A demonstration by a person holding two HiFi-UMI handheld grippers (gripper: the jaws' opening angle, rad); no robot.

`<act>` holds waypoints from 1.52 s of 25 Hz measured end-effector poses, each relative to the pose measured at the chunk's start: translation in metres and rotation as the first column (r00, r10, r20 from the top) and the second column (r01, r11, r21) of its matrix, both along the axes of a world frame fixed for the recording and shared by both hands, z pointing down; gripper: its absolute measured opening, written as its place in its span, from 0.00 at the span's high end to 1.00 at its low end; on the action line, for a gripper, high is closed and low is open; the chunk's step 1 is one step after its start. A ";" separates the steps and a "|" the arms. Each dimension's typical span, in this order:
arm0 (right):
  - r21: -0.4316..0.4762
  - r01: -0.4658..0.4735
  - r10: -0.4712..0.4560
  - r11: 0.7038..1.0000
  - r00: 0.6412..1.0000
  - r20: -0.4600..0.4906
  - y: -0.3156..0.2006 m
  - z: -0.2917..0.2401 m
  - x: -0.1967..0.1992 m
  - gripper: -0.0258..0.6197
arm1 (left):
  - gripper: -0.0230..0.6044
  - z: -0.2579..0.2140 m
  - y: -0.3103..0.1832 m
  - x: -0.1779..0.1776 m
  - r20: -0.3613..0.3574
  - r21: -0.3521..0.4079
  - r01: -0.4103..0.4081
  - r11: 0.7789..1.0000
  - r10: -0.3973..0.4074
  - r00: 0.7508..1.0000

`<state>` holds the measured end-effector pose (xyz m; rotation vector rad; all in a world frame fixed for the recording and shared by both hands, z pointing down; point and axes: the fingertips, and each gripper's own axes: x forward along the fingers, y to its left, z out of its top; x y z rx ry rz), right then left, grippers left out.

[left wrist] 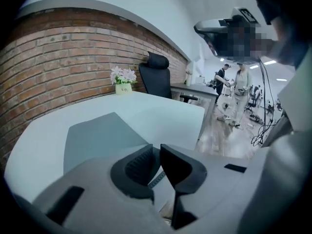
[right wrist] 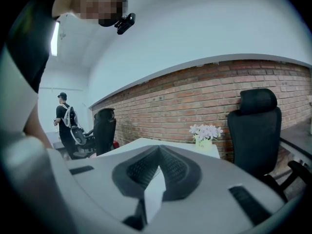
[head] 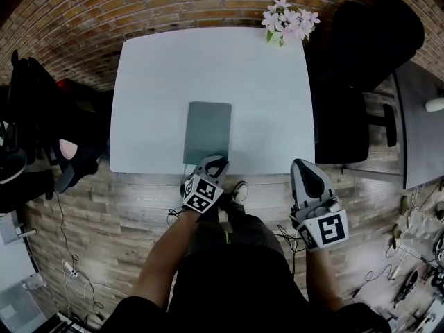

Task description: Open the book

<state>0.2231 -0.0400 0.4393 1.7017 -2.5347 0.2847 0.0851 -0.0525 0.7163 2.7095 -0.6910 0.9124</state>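
Both forearms reach forward from the bottom of the head view. I read the left forearm (head: 161, 255) angled inward, with the left gripper (head: 214, 161) pitched down at the table's (head: 156, 82) near edge, about midway along it. Its jaws stand almost together, pinching the near short edge of the book (head: 208, 130); in the left gripper view (left wrist: 159, 147) a thin strip shows in the narrow gap. I read the right gripper (head: 304, 164) held roughly level, just off the near edge by the right corner, jaws fully together (right wrist: 158, 149) and holding nothing. I see the book (left wrist: 95, 138) closed and flat, with a plain grey-green cover, its long sides running toward the far edge.
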 end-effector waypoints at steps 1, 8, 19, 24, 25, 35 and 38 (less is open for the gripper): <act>0.000 0.002 -0.002 1.000 1.000 -0.003 -0.001 0.000 -0.001 0.94 | 0.87 -0.002 0.000 0.000 -0.011 -0.007 0.006 1.000 -0.006 1.000; 0.006 0.014 -0.014 1.000 1.000 0.001 -0.006 -0.002 -0.006 0.94 | 0.91 -0.026 -0.007 -0.002 -0.071 0.020 0.023 1.000 -0.021 0.997; 0.000 0.055 -0.054 0.999 0.997 -0.053 -0.021 0.001 -0.026 0.94 | 0.91 -0.111 -0.033 -0.024 -0.257 0.085 0.167 0.982 -0.140 0.956; 0.022 0.086 -0.084 0.996 0.995 -0.060 -0.033 -0.008 -0.042 0.94 | 0.91 -0.147 -0.048 -0.061 -0.393 0.032 0.326 0.945 -0.288 0.873; 0.026 0.095 -0.093 0.995 0.993 -0.067 -0.035 -0.010 -0.045 0.94 | 0.91 -0.152 -0.051 -0.070 -0.418 0.018 0.356 0.934 -0.316 0.852; 0.057 0.149 -0.144 0.987 0.986 -0.085 -0.057 -0.027 -0.075 0.94 | 0.91 -0.156 -0.061 -0.155 -0.528 -0.120 0.557 0.822 -0.528 0.665; 0.062 0.159 -0.153 0.985 0.984 -0.090 -0.063 -0.029 -0.083 0.94 | 0.91 -0.149 -0.061 -0.181 -0.520 -0.137 0.600 0.788 -0.573 0.634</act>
